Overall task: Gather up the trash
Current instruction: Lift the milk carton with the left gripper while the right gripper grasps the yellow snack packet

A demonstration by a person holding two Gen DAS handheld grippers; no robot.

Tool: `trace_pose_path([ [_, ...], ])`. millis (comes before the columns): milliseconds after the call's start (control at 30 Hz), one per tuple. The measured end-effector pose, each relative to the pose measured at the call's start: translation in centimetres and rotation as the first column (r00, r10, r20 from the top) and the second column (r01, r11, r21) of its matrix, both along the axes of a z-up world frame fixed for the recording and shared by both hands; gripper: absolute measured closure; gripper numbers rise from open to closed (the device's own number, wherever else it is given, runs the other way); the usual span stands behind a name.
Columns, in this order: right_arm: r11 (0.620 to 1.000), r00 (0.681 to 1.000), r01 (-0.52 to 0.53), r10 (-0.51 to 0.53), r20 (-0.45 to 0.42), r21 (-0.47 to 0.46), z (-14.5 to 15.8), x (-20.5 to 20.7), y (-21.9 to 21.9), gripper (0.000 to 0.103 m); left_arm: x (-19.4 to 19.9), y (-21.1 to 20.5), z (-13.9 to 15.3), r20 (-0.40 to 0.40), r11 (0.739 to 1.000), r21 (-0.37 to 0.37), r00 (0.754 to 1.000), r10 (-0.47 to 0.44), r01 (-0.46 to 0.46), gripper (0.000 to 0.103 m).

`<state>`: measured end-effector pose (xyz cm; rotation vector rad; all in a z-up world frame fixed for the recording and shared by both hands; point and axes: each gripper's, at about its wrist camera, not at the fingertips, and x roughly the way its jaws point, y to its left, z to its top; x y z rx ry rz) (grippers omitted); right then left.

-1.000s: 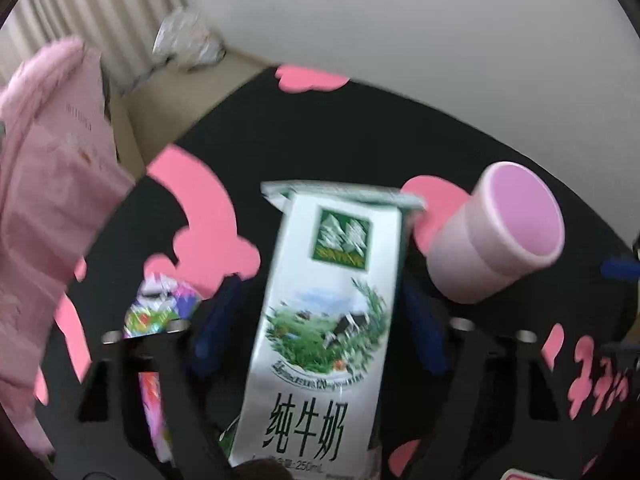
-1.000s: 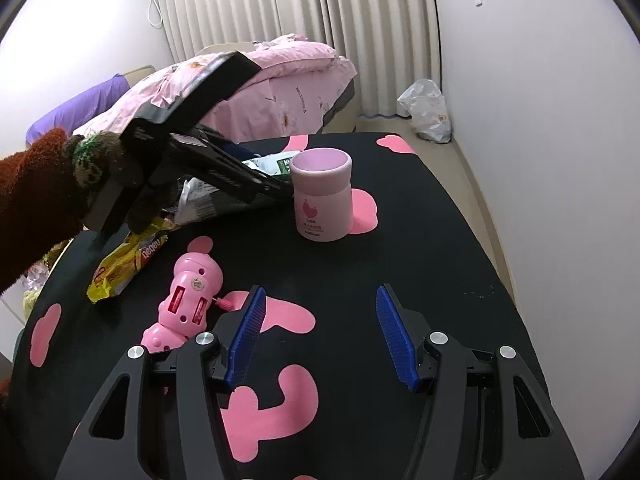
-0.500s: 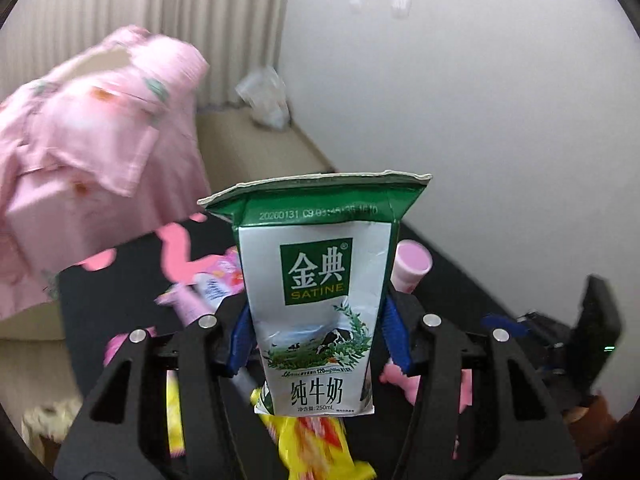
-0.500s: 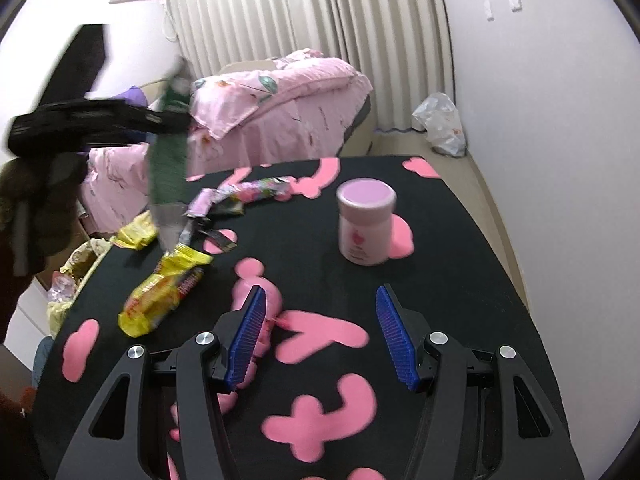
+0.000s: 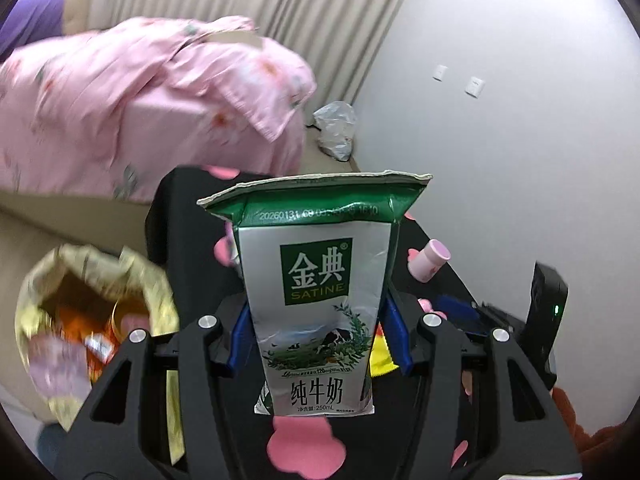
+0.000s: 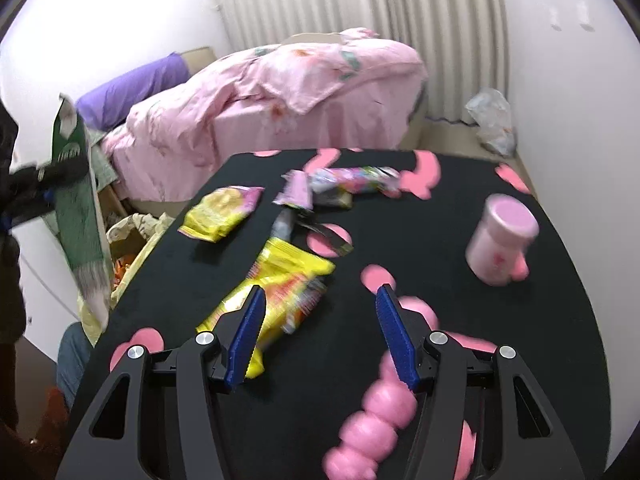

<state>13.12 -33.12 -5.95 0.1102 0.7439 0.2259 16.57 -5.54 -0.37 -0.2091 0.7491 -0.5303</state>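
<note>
My left gripper (image 5: 318,334) is shut on a green and silver milk carton (image 5: 316,288), held upright in the air past the table's left edge. The carton also shows in the right wrist view (image 6: 78,216), above a yellow-lined trash bag (image 6: 132,236). That bag (image 5: 92,312) lies open at lower left in the left wrist view, with wrappers inside. My right gripper (image 6: 322,336) is open and empty over the black table (image 6: 400,240). A yellow snack bag (image 6: 276,292) lies just beyond its left finger. More wrappers (image 6: 344,184) and another yellow packet (image 6: 220,212) lie farther back.
A pink jar (image 6: 500,236) stands at the table's right. A pink toy (image 6: 380,408) lies near my right gripper. A bed with pink bedding (image 6: 280,92) is behind the table. A white plastic bag (image 6: 490,120) sits on the floor by the curtain.
My left gripper has lifted the milk carton off the table and swung it left, out over the trash bag. My right gripper has moved toward the yellow snack bag, still open.
</note>
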Motion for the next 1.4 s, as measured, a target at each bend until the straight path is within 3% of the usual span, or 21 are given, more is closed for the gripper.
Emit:
trace_pose_path([
  [233, 0.986, 0.986, -0.165, 0.165, 0.012, -0.02, 0.8, 6.5, 5.8, 0.048, 0.0, 4.5, -3.5, -0.074, 0.994, -0.063, 0.994, 0.083, -0.088, 0.052],
  [400, 0.975, 0.973, -0.219, 0.221, -0.065, 0.031, -0.9, 12.7, 9.8, 0.048, 0.2, 6.0, -3.3, -0.071, 0.991, -0.087, 0.992, 0.1, -0.106, 0.052],
  [533, 0.974, 0.963, -0.227, 0.228, -0.141, 0.024, -2.9, 14.6, 12.3, 0.048, -0.4, 6.5, -2.9, -0.06, 0.992, -0.081, 0.993, 0.097, -0.102, 0.052],
  [700, 0.986, 0.968, -0.167, 0.168, -0.185, 0.02, -4.8, 15.7, 12.1, 0.05, -0.7, 6.9, -3.1, -0.066, 0.99, -0.09, 0.992, 0.107, -0.112, 0.052],
  [733, 0.984, 0.967, -0.177, 0.178, -0.183, 0.024, -4.7, 15.6, 12.1, 0.053, -0.7, 6.9, -3.1, -0.066, 0.989, -0.09, 0.992, 0.107, -0.113, 0.052],
  [767, 0.981, 0.964, -0.189, 0.191, -0.184, 0.028, -4.7, 15.5, 12.1, 0.066, -0.7, 6.9, -3.2, -0.068, 0.989, -0.091, 0.992, 0.109, -0.115, 0.052],
  [900, 0.975, 0.959, -0.219, 0.22, -0.18, 0.025, -4.5, 14.6, 11.9, 0.081, -0.5, 6.8, -3.4, -0.074, 0.988, -0.097, 0.991, 0.112, -0.119, 0.052],
  [1133, 0.982, 0.972, -0.187, 0.184, -0.143, -0.005, -3.3, 12.7, 9.3, 0.082, -0.8, 6.2, -3.3, -0.075, 0.99, -0.083, 0.992, 0.106, -0.112, 0.052],
  [1233, 0.984, 0.979, -0.178, 0.179, -0.098, 0.02, -2.1, 11.9, 8.9, 0.073, -0.7, 5.9, -3.2, -0.074, 0.991, -0.065, 0.991, 0.114, -0.118, 0.052],
  [1267, 0.981, 0.978, -0.19, 0.192, -0.086, 0.035, -1.9, 11.7, 9.0, 0.054, -0.6, 5.8, -3.3, -0.076, 0.991, -0.059, 0.99, 0.116, -0.121, 0.052],
  [1300, 0.974, 0.971, -0.22, 0.224, -0.077, 0.06, -1.7, 11.6, 9.3, 0.046, -0.5, 5.7, -3.3, -0.078, 0.991, -0.051, 0.99, 0.12, -0.124, 0.052],
  [1400, 0.961, 0.957, -0.273, 0.277, -0.091, 0.046, -1.8, 11.9, 10.5, 0.046, -0.7, 5.7, -3.1, -0.069, 0.991, -0.019, 0.989, 0.128, -0.129, 0.052],
])
